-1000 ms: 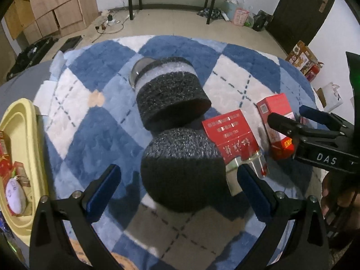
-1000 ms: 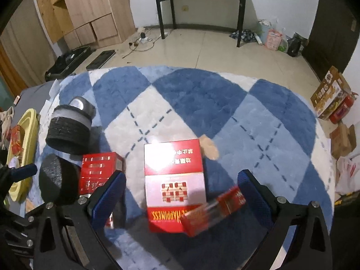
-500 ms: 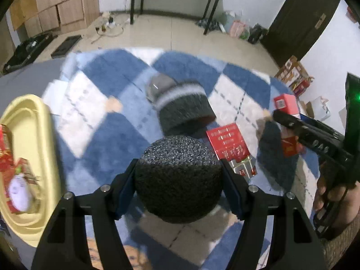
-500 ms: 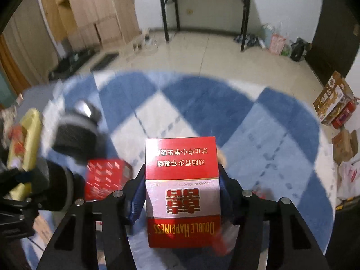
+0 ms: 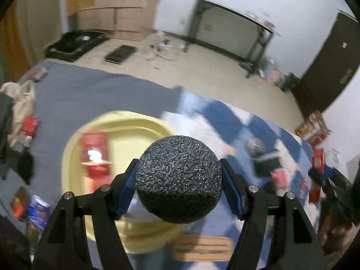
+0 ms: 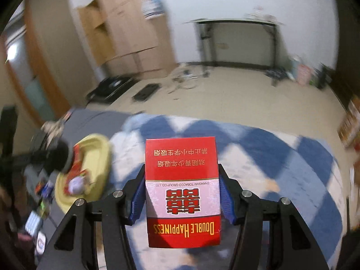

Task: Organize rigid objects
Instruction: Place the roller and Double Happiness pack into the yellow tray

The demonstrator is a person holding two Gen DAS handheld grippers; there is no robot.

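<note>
Yellow tray (image 5: 74, 148) on grey cover: red packets, blurred, inside. Left gripper (image 5: 178, 185): jaws clamped on dark foam cylinder (image 5: 178, 182), round end toward camera, held above tray's near rim. Right gripper (image 6: 182, 193): jaws clamped on red cigarette box (image 6: 182, 191), long axis pointing forward, print upside down, above blue checked rug (image 6: 281, 157).

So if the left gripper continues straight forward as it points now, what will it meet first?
Probably the yellow plastic tray lying beyond the round dark grey foam piece that the left gripper holds. The picture is blurred, so depth is uncertain.
</note>
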